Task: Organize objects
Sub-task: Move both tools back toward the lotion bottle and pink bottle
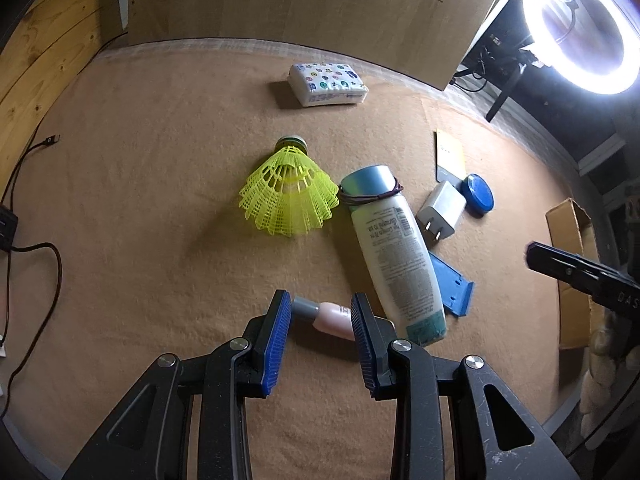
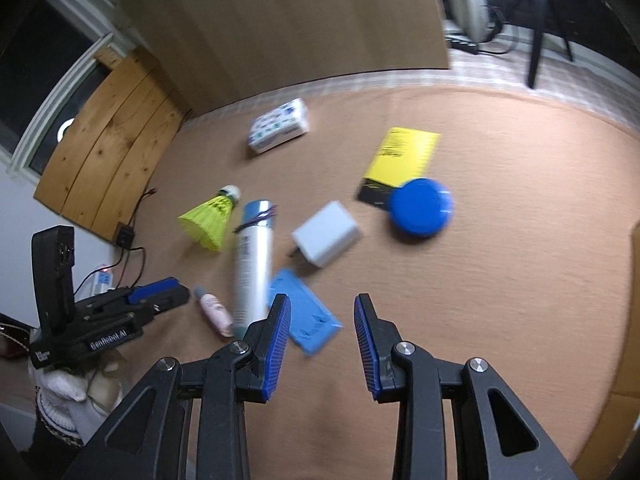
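Observation:
On the tan cloth lies a small pink bottle [image 1: 334,316] [image 2: 214,312] with a grey cap. My left gripper [image 1: 320,296] [image 2: 168,292] hovers over it, open, with the bottle showing between the blue pads and untouched. To its right lie a tall white lotion bottle [image 1: 396,256] [image 2: 254,256] with hair ties round its blue cap and a yellow shuttlecock [image 1: 288,196] [image 2: 208,220]. My right gripper [image 2: 323,298] [image 1: 536,252] is open and holds nothing, above a flat blue plastic piece [image 2: 304,312] [image 1: 454,288].
A white charger [image 2: 326,238], a blue round lid [image 2: 420,208], a yellow card [image 2: 404,156] and a tissue pack [image 1: 328,84] lie farther back. A cardboard box [image 1: 568,240] stands at the right edge, cables [image 1: 40,264] trail at the left, and a ring light [image 1: 580,28] glares at the back right.

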### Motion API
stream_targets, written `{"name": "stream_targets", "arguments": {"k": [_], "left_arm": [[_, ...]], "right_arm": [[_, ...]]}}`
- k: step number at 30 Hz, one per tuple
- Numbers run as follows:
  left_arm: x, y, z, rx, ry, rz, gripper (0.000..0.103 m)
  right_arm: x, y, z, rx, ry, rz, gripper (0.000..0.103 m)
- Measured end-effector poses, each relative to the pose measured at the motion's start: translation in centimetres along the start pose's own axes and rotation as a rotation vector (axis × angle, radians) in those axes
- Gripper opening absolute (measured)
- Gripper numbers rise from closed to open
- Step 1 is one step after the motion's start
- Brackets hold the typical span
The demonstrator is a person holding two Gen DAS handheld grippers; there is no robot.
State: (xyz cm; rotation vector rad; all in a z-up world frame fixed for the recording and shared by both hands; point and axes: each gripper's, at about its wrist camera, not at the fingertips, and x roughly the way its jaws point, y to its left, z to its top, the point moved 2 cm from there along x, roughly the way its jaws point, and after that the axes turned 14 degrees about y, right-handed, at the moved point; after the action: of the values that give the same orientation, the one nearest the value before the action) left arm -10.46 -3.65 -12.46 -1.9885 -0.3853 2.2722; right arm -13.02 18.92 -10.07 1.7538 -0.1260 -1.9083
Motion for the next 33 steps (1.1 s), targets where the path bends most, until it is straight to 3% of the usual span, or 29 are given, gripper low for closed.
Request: {"name": "stream_targets", "arguments": {"k": [4, 12, 21, 33], "left_arm": [[-0.6, 0.2, -0.6, 0.005, -0.010, -0.015, 0.033], [-1.6, 1.3, -1.8, -0.007, -0.022, -0.040, 0.033], [-2.2, 2.9, -2.1, -0.030, -0.037, -0.064, 0.033], [-1.5, 3.2, -1.7, -0.021, -0.017, -0.077, 0.033]], "right_arm": [[1.2, 2.7, 1.6, -0.063, 0.012, -0.004, 0.029], [5.1, 5.8, 4.7, -0.134, 0.083, -0.061, 0.016], [7.6, 6.4, 7.3, -0.142, 0.128, -0.102, 0.015], [9.1, 6.8, 11.1, -0.104, 0.099, -0.052, 0.016]]}}
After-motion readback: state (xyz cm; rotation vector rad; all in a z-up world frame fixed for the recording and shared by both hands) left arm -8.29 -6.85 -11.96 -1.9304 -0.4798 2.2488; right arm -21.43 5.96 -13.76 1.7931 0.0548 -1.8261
